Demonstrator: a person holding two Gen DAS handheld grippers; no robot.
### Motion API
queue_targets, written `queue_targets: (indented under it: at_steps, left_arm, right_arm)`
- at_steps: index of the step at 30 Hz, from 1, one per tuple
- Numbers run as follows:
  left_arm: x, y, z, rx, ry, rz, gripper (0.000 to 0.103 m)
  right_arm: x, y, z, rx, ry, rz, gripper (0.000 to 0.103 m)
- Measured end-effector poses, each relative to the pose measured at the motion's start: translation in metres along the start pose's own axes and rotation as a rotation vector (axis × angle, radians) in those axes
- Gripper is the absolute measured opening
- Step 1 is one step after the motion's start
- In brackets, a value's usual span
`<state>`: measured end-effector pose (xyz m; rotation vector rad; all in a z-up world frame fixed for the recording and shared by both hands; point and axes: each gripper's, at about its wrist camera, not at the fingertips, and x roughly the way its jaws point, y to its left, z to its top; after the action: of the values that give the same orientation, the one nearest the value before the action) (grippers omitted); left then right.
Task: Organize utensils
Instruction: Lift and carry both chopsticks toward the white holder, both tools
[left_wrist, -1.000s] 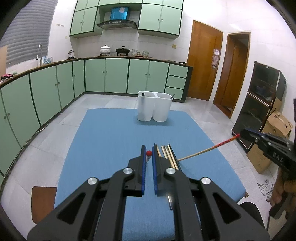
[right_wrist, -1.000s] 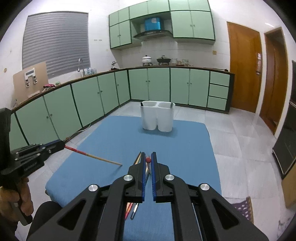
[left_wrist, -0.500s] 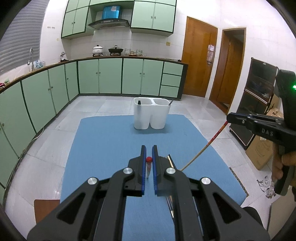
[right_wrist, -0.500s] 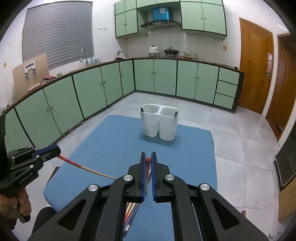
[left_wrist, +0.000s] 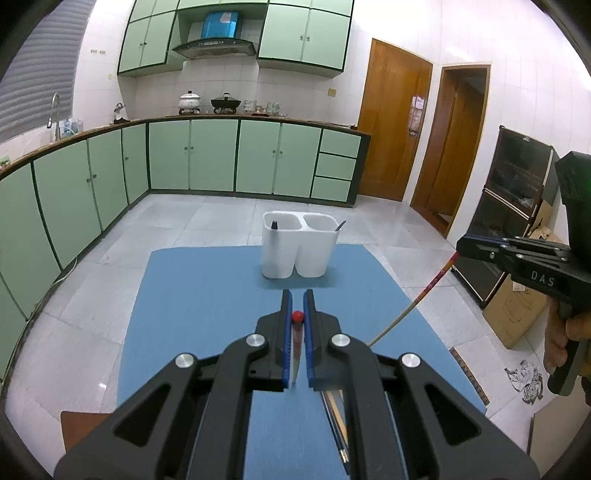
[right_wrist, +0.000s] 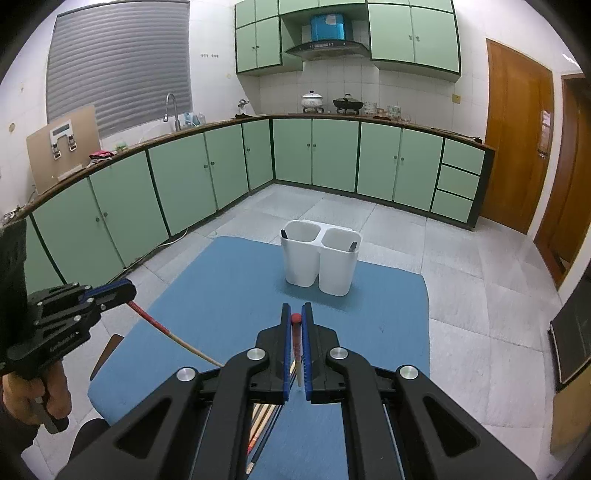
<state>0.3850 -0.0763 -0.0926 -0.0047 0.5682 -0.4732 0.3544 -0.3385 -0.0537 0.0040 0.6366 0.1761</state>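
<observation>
A white two-compartment utensil holder (left_wrist: 298, 245) (right_wrist: 320, 257) stands at the far end of a blue mat (left_wrist: 207, 302) (right_wrist: 229, 288); a dark utensil tip shows in each compartment. My left gripper (left_wrist: 297, 295) is shut on a red-tipped chopstick (left_wrist: 296, 332), held above the mat. My right gripper (right_wrist: 296, 308) is shut on another red-tipped chopstick (right_wrist: 296, 339). Each gripper shows in the other's view, with its chopstick (left_wrist: 421, 299) (right_wrist: 166, 332) hanging down. Several chopsticks (left_wrist: 334, 410) (right_wrist: 264, 421) lie on the near mat.
Green cabinets (left_wrist: 199, 158) line the back and left walls. Wooden doors (left_wrist: 391, 133) and a dark cabinet (left_wrist: 517, 206) with cardboard boxes (left_wrist: 513, 314) stand on the right. Grey tiled floor surrounds the mat.
Both grippers have risen and drawn back from the mat, each lifting its chopstick off the pile. The holder now looks farther below.
</observation>
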Motion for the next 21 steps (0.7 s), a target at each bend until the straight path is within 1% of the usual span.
queue_targets:
  at_steps: [5, 9, 13, 21]
  left_arm:
    - [0.004, -0.005, 0.020, 0.015, -0.010, -0.005, 0.005]
    - [0.009, -0.005, 0.045, 0.015, -0.018, -0.007, 0.005]
    - [0.010, -0.010, 0.076, 0.033, -0.045, 0.001, 0.005]
    - [0.019, -0.025, 0.148, 0.064, -0.140, 0.014, 0.005]
  right_arm:
    - [0.000, 0.000, 0.014, -0.010, -0.006, -0.002, 0.005]
    - [-0.002, 0.000, 0.032, -0.025, -0.014, -0.002, 0.005]
    - [-0.004, 0.000, 0.059, -0.042, -0.032, -0.009, 0.005]
    - [0.005, -0.011, 0.130, -0.015, -0.087, -0.026, 0.005]
